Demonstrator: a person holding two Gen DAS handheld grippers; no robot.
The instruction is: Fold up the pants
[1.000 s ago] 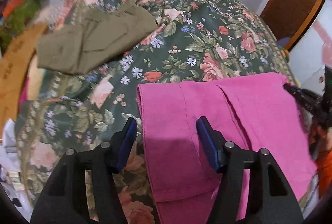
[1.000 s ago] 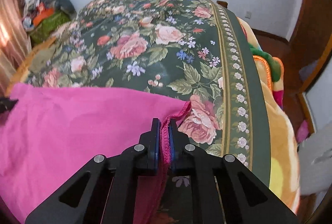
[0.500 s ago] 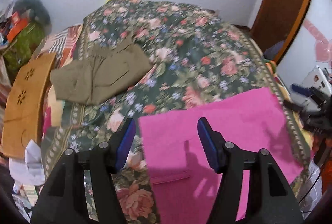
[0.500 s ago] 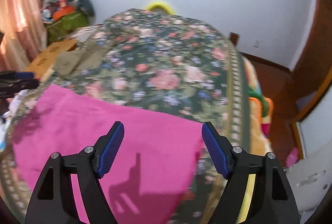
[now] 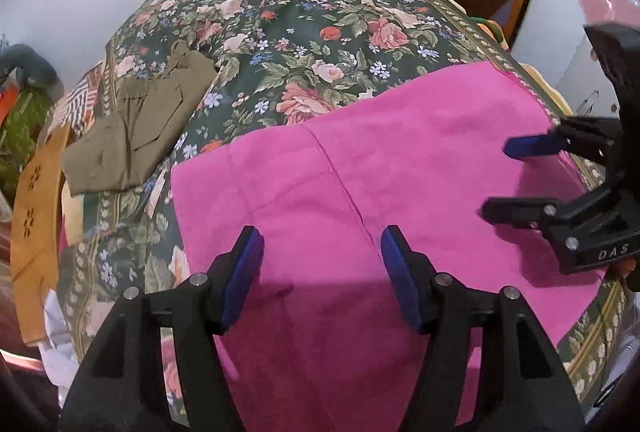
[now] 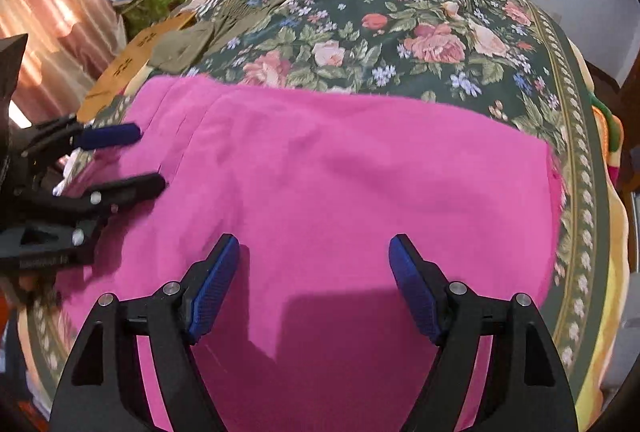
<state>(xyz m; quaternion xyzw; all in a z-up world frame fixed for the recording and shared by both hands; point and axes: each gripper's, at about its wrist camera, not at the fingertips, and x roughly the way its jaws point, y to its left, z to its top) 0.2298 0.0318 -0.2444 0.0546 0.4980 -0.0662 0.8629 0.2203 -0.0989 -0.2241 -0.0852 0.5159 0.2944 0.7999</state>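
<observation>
- We see a bed (image 5: pixel 320 11) under a dark floral cover.
- Pink pants (image 5: pixel 400 171) lie flat at our near end.
- Olive trousers (image 5: pixel 136 127) lie folded at its left edge.

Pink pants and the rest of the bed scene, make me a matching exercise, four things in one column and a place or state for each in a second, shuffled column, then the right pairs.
Things
1. pink pants
2. olive garment
3. left gripper
4. right gripper

Places or states
A. folded, far side of the floral bedspread from the grippers
B. open, seen at the right edge of the left wrist view
C. spread flat on the near part of the bed
D. open, seen at the left edge of the right wrist view

Pairs: 1-C, 2-A, 3-D, 4-B
</observation>
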